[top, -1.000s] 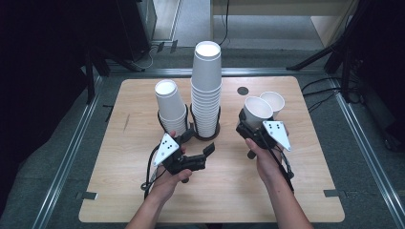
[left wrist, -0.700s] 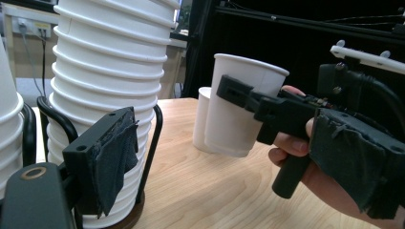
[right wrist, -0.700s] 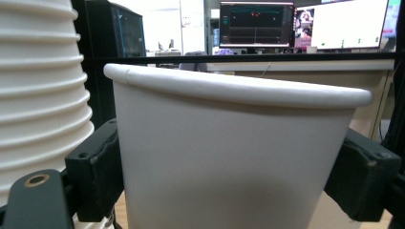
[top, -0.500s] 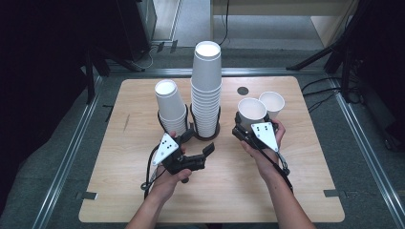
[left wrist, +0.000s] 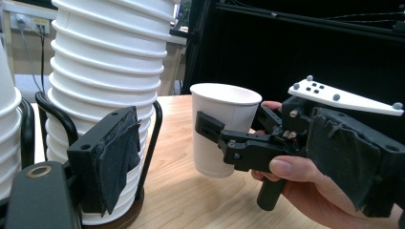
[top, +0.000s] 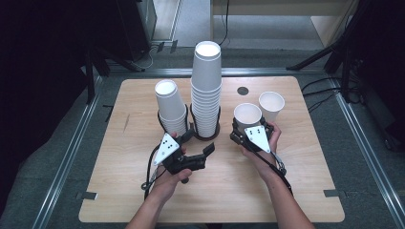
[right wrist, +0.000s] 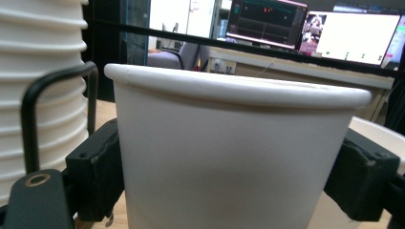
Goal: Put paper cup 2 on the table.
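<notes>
A second paper cup (top: 271,104) stands just beyond the right jaws, and a dark round spot (top: 242,90) lies farther off on the table (top: 310,167).

On the left, a tall stack of white paper cups (left wrist: 102,71) stands in a black wire holder (left wrist: 153,143) on the wooden tabletop (left wrist: 191,195). Farther off, the right gripper (left wrist: 239,145) clamps one upright paper cup (left wrist: 222,124), steadied by a hand (left wrist: 305,183).
</notes>
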{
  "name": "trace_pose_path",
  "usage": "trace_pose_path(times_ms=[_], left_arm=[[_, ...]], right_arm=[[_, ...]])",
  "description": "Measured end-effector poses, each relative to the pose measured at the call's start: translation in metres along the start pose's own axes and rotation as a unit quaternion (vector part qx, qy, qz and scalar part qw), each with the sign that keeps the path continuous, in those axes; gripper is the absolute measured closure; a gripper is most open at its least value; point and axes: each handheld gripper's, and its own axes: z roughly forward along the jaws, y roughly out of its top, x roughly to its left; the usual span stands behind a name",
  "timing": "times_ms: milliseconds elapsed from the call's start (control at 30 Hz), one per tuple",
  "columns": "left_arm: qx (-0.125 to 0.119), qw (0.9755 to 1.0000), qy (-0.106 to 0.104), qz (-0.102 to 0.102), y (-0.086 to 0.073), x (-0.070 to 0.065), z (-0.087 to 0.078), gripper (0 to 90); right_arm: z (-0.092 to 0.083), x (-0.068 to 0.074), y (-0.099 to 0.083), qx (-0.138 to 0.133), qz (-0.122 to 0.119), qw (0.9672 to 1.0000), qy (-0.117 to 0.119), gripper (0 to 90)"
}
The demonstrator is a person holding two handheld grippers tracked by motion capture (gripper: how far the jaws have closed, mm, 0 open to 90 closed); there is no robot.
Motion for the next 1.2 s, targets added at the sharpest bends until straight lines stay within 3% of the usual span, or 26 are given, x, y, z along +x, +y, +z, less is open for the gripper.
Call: trace_pose_path(times_ms=[700, 867, 1000, 1200], left_arm=[[0.012, 0.9999, 0.000, -0.003, -0.001, 0.002, 0.001, 10.7], [0.019, 0.9997, 0.011, 0.005, -0.002, 0.004, 0.002, 10.1], [0.013, 0.9997, 0.018, -0.005, 0.000, 0.005, 0.003, 10.1], [0.011, 0.9991, 0.041, 0.001, 0.002, 0.007, 0.000, 10.1]], right_arm=[[0.007, -0.002, -0.012, 0.030, -0.008, 0.9995, 0.006, 12.7], [0.007, -0.001, -0.013, 0.033, -0.007, 0.9994, 0.007, 12.6], [0.007, 0.000, -0.014, 0.037, -0.010, 0.9992, 0.009, 12.5], [0.006, 0.001, -0.015, 0.041, -0.017, 0.9989, 0.017, 12.2]])
